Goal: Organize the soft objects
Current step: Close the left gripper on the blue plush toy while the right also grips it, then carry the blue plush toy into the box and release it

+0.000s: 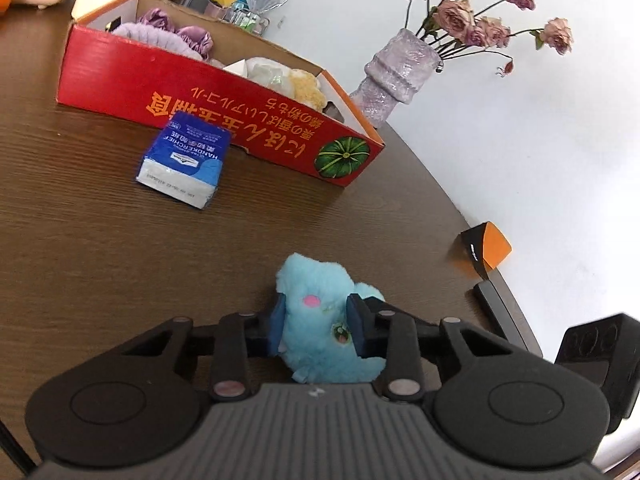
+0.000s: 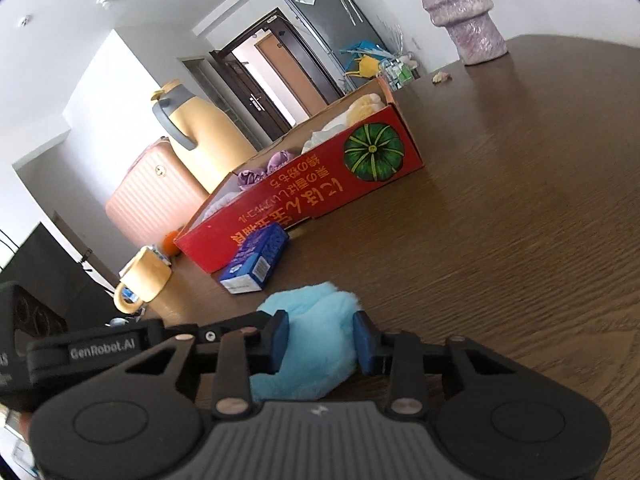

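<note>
Left wrist view: the brown wooden tabletop point(image 1: 100, 232) carries a long red cardboard box point(image 1: 224, 120) lying toward its far edge, open at the top. Soft items fill the box: purple fabric point(image 1: 176, 32) at one end, and white and yellow plush pieces point(image 1: 292, 80) at the other. Their exact shapes cannot be resolved. A lilac vase point(image 1: 396, 76) with dried roses stands just past the box's pumpkin-printed end, near the curved tabletop edge. A blue tissue pack point(image 1: 186, 160) lies flat on the tabletop, touching or just beside the box's near wall.

The light blue plush toy point(image 1: 320, 312) sits between the fingers of the left tool point(image 1: 316, 320). Both blue pads press into its fur, so the left tool is pinching the toy. The toy's lower part is hidden behind the tool body. Whether it rests on the tabletop cannot be determined.

Right wrist view: the right tool point(image 2: 320, 340) likewise pinches the same toy point(image 2: 312, 332) from another side, its pads sunk into the fur. The left tool's body point(image 2: 80, 352) enters at the left, partly cut off. A yellow mug point(image 2: 144, 280) and an orange fruit point(image 2: 170, 242) lie beyond the box's far end; the fruit is largely hidden.
</note>
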